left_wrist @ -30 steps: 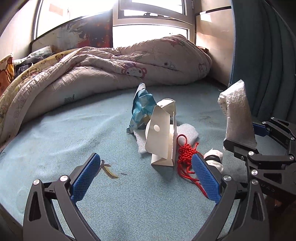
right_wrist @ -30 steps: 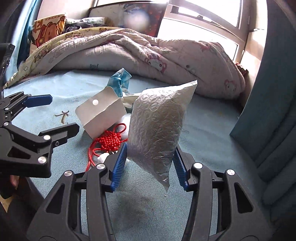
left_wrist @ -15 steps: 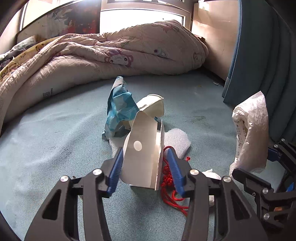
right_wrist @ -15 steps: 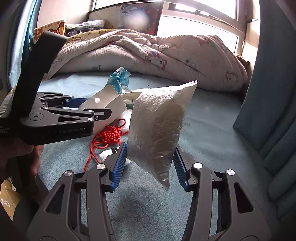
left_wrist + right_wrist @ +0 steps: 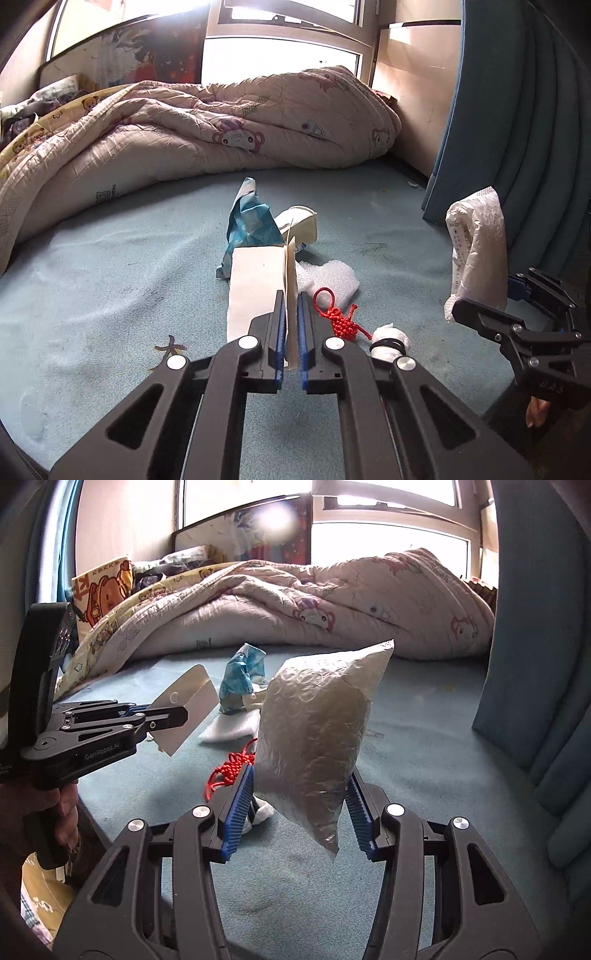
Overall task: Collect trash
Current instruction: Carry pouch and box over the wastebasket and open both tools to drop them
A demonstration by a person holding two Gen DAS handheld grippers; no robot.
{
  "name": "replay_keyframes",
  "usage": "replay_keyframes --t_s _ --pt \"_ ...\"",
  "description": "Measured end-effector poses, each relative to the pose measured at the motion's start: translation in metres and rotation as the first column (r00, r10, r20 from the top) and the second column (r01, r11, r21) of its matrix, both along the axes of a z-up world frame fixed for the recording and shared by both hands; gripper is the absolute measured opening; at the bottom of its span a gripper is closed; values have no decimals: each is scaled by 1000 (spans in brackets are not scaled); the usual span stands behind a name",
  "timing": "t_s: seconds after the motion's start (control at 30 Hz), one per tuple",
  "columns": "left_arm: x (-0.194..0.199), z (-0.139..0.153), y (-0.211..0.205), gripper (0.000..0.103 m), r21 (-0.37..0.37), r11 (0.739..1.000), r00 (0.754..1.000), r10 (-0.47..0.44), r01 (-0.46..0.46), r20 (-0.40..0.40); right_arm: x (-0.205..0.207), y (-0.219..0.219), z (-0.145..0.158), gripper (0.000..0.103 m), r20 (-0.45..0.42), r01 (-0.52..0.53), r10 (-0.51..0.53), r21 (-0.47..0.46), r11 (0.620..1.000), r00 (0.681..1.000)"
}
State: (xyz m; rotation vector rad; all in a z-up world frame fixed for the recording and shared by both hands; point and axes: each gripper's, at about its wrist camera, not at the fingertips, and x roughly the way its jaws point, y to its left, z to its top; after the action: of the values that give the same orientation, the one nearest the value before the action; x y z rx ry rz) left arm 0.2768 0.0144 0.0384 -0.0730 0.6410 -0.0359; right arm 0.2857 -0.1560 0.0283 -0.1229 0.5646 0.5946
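trash is scattered on the blue bed sheet (image 5: 110, 266), and two pieces of it are already gripped. on the left, the left gripper (image 5: 290, 314) is clamped flat on a white folded card (image 5: 255, 284); its jaws have just been closing, with the card pinched between the blue pads and, in the right wrist view, lifted clear of the sheet. just beyond it lie a crumpled blue wrapper (image 5: 251, 225) and a white foam sheet (image 5: 328, 273), then a red knotted cord (image 5: 341, 321) and a small white wad (image 5: 391, 338) — all left on the bed. on the right, the right gripper (image 5: 301, 801) is closed on a bubble-wrap pouch (image 5: 317, 738), held upright.

the card is thin and held by one edge, so the squeeze is best kept firm and the lift kept straight and slow — a swing could pull it loose or snag the cord beside it.
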Motion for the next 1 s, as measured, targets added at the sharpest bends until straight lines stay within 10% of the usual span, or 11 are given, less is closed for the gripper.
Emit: replay_keyframes --t_s 0.27,0.5,1.0 --pt "-87 28 -2 5 -4 999 997 -51 51 60 -57 -14 24 46 -8 -136 137 109 985 991" --pt "-177 -6 -11 5 -12 996 996 -92 92 10 -147 -25 -2 46 -26 -246 251 121 962 968" --pt "-218 -263 -57 5 -93 985 942 -164 142 -292 -214 -24 -248 46 -280 -311 289 -38 950 916"
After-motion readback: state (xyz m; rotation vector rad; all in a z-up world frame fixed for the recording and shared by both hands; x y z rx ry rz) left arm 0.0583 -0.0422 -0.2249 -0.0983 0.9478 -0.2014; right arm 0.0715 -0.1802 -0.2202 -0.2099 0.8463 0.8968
